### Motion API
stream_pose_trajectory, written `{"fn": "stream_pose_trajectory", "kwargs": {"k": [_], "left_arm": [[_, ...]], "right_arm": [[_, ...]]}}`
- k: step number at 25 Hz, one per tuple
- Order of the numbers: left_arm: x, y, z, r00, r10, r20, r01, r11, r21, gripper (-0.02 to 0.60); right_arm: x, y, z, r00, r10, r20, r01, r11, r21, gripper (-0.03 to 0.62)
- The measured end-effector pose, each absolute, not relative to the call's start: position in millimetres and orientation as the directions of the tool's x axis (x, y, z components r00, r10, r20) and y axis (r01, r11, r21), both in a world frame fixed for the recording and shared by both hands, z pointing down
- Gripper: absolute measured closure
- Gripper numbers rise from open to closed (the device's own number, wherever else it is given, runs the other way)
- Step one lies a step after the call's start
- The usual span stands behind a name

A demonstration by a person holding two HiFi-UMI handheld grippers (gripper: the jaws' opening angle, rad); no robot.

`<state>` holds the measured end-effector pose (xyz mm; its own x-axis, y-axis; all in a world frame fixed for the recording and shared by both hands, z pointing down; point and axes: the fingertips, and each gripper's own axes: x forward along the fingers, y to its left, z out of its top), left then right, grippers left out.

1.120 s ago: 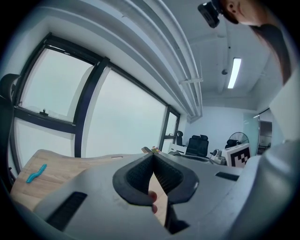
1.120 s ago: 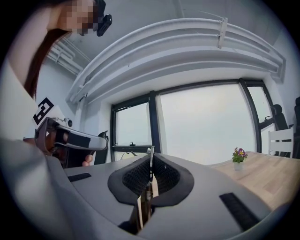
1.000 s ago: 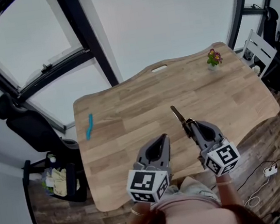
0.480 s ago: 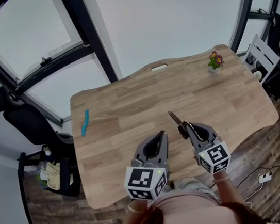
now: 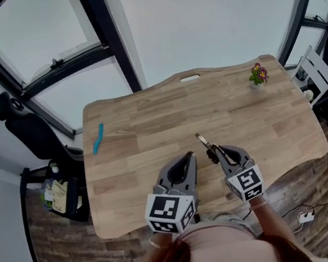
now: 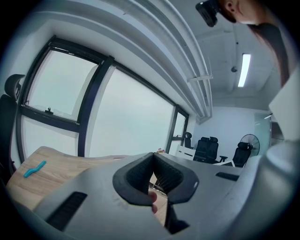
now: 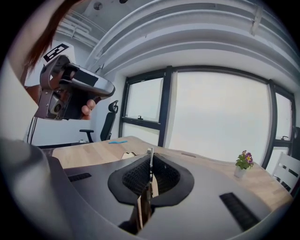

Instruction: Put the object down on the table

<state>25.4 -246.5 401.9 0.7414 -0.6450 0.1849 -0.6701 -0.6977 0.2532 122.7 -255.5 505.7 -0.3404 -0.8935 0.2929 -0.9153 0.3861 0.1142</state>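
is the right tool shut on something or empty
Shut on a thin flat object: in the right gripper view the right tool grips it edge-on, and the head view shows its tip sticking out ahead.

Count: 1 bench (image 5: 150, 117). 2 grippers: left gripper (image 5: 187, 157), right gripper (image 5: 218, 150). 1 tool (image 5: 202, 141). On bench: 1 blue stick (image 5: 97, 138), 1 flower pot (image 5: 258, 75). Off left edge: 1 chair (image 5: 27, 134), 1 cart (image 5: 59, 196).

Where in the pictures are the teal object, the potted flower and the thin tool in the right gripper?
teal object (image 5: 97, 138): head view, its middle.
potted flower (image 5: 257, 74): head view, the blossoms.
thin tool (image 5: 203, 141): head view, the free part ahead of the jaws.
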Motion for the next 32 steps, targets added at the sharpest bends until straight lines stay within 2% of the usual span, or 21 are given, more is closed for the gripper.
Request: {"fn": "stream_pose_trajectory", "kwargs": {"k": [21,32], "left_arm": [[34.9,-265.4,415.3,0.650,-0.727,0.221,-0.759,-0.604,0.244,0.580],[32.1,-278.3,417.6,0.621,-0.748,0.234,-0.783,-0.579,0.227,0.580]], "right_arm": [[139.3,-287.0,578.3,-0.421,-0.795,0.438,-0.840,0.523,0.143,0.592],[146.0,-302.6,613.2,-0.410,-0.765,0.496,-0.822,0.546,0.164,0.592]]}}
